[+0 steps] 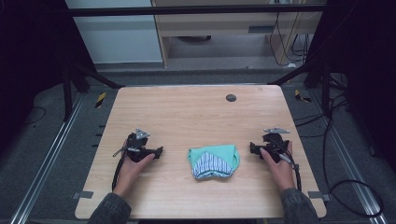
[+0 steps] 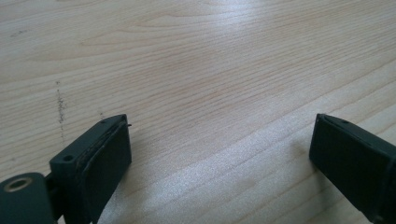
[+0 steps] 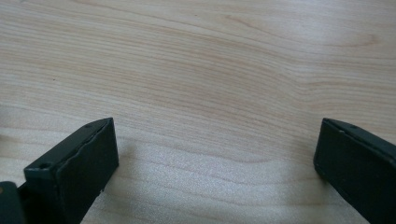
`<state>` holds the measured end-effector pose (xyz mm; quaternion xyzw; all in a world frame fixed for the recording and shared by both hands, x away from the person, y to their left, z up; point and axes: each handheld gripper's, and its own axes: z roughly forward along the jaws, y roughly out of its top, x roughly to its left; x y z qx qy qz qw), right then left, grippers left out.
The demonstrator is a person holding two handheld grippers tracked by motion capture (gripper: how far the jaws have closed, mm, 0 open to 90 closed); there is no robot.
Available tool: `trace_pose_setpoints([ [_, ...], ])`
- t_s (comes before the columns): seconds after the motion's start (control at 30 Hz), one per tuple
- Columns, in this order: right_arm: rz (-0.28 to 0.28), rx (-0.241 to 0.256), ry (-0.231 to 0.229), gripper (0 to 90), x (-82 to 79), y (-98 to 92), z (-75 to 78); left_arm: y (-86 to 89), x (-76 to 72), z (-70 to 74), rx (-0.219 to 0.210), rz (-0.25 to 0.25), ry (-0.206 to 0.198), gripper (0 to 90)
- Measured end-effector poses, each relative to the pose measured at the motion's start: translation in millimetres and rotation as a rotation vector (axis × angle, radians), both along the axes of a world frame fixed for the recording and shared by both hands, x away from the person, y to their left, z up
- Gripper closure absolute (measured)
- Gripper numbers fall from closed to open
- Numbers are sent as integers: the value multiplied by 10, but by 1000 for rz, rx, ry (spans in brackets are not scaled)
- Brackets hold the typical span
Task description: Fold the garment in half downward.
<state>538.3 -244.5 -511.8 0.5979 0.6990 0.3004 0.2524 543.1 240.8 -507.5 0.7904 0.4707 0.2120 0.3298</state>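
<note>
Folded garment of mint-green cloth with a blue-and-white striped panel (image 1: 213, 162) lying flat on the pale wooden desk (image 1: 196, 112), a little nearer the near edge than the far one and roughly midway between the left and right edges, striped part toward the near edge, green part behind it. Left tool (image 1: 159, 152) resting low over the desk to the left of the garment, apart from it, tips pointing at it; in the left gripper view, black jaws spread wide with bare wood grain between them, holding nothing (image 2: 219, 154). Right tool (image 1: 252, 148) on the opposite side, near the garment's right end but not touching, likewise aimed inward; in the right gripper view, jaws equally wide apart, empty, only bare wood ahead (image 3: 215, 158). Small dark round disc (image 1: 231, 97) near the far edge, well clear of the work. Judged as a pause at either side of a bundle that looks already folded: either a fold just finished or a further fold about to start, impossible to settle from this alone. For a further fold, likely need: bringing both tools inward to the garment's left and right ends, lowering the tips until one jaw slides under the cloth edge, closing on the top layers only, then lifting evenly so the stack stays together.
</note>
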Motion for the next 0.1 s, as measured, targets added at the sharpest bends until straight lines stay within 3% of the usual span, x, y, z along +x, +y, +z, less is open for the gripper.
trace_pose_setpoints([
  [0.1, -44, 0, 0, 2, -4, 32, 0, -7, -4, 0, 4, 18, 6, 31],
])
